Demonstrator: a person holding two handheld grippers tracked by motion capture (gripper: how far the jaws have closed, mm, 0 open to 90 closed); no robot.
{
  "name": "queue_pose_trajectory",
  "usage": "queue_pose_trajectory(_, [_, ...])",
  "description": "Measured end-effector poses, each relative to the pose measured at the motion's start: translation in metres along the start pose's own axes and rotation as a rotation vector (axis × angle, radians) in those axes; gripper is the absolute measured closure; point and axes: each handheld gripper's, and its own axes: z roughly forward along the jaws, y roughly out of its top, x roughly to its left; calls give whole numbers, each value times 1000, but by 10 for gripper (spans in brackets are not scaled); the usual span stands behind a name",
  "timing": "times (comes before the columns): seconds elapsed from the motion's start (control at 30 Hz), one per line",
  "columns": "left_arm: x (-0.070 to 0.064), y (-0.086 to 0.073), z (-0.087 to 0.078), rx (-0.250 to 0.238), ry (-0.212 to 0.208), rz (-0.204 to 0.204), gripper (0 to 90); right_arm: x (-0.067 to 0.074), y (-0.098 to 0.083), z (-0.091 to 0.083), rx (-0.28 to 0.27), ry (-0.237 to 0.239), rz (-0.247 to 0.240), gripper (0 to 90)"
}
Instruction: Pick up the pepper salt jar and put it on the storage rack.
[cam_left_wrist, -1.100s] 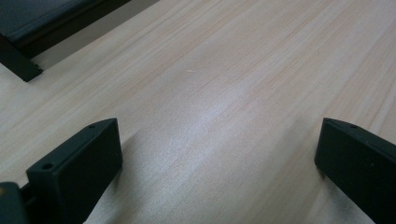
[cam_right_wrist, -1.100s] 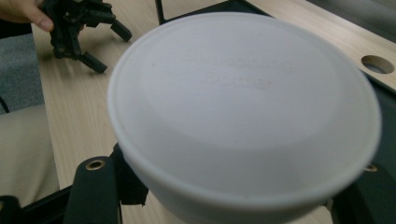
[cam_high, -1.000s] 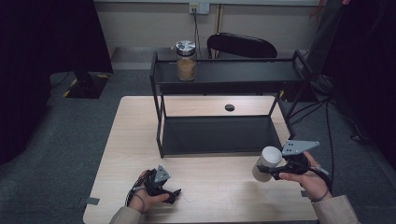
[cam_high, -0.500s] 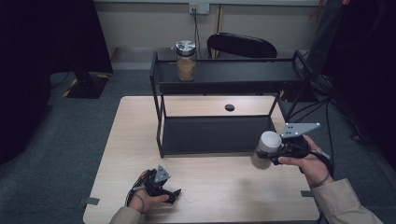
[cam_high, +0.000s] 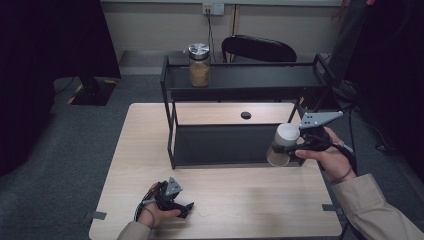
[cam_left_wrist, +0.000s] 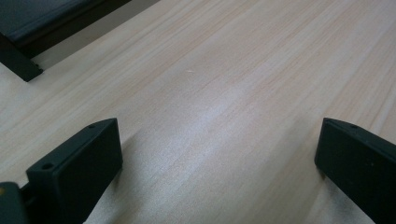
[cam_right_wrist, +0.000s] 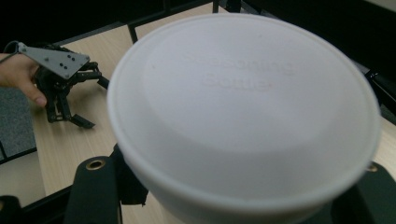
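Two grippers on scene. Right gripper has jaws clamped on white-lidded jar, held off table at rack's 4 o'clock. Left gripper rests on table, jaws apart, empty. Step: carrying jar. Next likely: lift clear of rack rail, set beside other jar.

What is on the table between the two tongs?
Nothing: in the high view, bare wooden table stretches from the left tongs, resting open on it, to the right tongs holding the white-lidded jar.

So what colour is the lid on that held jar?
White; the lid shows best in the right gripper view.
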Motion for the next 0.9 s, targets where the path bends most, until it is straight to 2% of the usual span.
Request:
queue_pose_trajectory(0.3, [0, 0, 0, -3, 1, -3, 0, -4, 29, -3, -12, -2, 3, 352])
queue_pose_trajectory(0.47, [0, 0, 0, -1, 0, -2, 0, -2, 51, -6, -1, -26, -16, 352])
queue_pose_trajectory(0.63, [0, 0, 0, -1, 0, -2, 0, -4, 63, -7, -13, -22, -8, 352])
queue_pose_trajectory(0.9, [0, 0, 0, -1, 1, -3, 0, -6, 87, -5, 3, -19, -15, 352])
